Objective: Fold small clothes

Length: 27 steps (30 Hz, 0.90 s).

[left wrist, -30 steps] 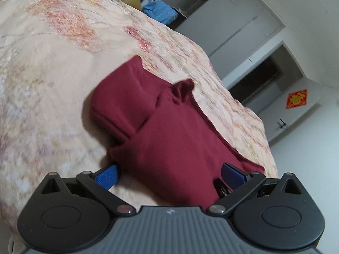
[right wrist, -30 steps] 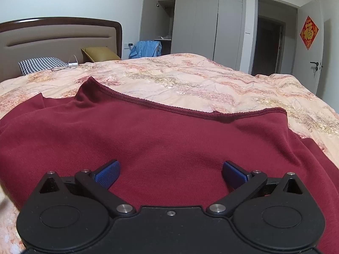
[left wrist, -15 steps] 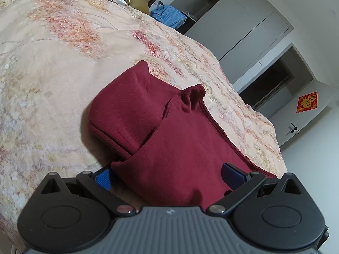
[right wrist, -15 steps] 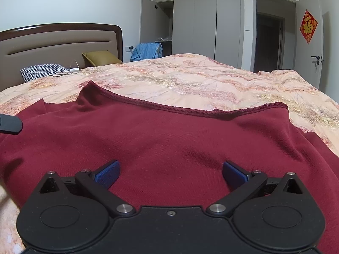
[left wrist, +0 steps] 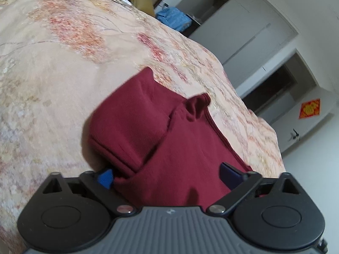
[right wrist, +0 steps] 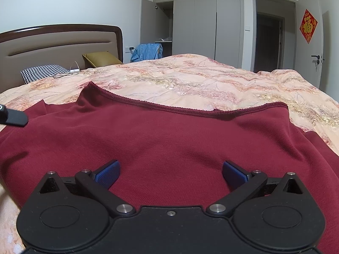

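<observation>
Maroon knit sweater point(right wrist: 169, 139) spread over floral peach duvet point(right wrist: 211, 80), hem toward far edge of bed, ribbed trim running across in right wrist view. Sleeve point(left wrist: 131, 122) folded over body of garment, seen in left wrist view, cuff end lying toward near edge of bed. Left gripper point(left wrist: 167, 175) low at folded sleeve, blue pads spread wide; left pad point(left wrist: 104, 177) tucked just under fold of sleeve, right pad resting on sweater body, fabric bunched between, not pinched. Right gripper point(right wrist: 171, 172) also spread wide, both blue pads point(right wrist: 108, 172) hovering over or resting on flat maroon cloth, contact hard to tell; nothing clamped. Black tip of other tool point(right wrist: 13, 116) poking in at left edge of right wrist view, over sweater's left side. Toward head of bed: houndstooth pillow point(right wrist: 42, 72), olive cushion point(right wrist: 101, 59), padded headboard point(right wrist: 59, 44). Beyond far side: blue garment point(right wrist: 147, 51), grey wardrobe point(right wrist: 195, 19) with one door ajar, dark doorway point(right wrist: 269, 42), red paper decoration point(right wrist: 308, 25) on white door.
</observation>
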Each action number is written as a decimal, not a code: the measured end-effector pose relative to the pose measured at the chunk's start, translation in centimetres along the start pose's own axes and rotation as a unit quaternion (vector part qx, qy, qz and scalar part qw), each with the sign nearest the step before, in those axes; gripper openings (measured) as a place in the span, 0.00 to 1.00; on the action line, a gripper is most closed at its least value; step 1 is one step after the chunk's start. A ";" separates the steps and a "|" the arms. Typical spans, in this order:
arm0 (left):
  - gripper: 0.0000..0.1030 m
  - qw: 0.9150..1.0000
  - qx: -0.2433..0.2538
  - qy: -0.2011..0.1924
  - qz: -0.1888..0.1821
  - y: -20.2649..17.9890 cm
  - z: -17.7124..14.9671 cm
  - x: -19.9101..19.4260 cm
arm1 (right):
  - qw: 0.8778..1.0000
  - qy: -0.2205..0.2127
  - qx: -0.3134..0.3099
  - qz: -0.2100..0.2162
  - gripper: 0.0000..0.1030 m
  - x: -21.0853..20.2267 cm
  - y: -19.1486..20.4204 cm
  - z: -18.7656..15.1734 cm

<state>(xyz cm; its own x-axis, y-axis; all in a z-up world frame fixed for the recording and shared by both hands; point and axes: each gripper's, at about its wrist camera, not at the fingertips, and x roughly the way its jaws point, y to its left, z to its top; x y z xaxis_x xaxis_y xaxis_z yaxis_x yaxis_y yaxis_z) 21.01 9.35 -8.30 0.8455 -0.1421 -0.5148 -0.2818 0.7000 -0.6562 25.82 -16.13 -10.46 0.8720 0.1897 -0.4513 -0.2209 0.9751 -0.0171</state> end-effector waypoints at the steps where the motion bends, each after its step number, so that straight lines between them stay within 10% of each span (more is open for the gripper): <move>1: 0.87 1.000 -0.001 -0.002 0.003 0.1 0.1 0.0 | 1.000 0.000 0.000 0.000 1.00 0.0 0.0 0.0; 16: 0.20 0.996 0.060 -0.049 0.042 -1.8 0.5 -1.0 | 1.000 0.001 -0.004 -0.004 1.00 -0.3 0.2 0.1; 27: 0.17 0.952 0.284 -0.106 -0.034 -13.3 0.4 -2.0 | 0.999 0.025 -0.037 -0.027 1.00 -4.3 -2.8 1.5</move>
<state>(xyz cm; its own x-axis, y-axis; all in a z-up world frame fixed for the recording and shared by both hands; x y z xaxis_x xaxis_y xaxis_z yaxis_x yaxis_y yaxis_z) 23.31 0.57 1.68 0.9428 -0.0977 -0.3186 0.0165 0.9686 -0.2482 23.35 -19.50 -7.11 0.8608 0.1299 -0.4921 -0.2081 0.9722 -0.1074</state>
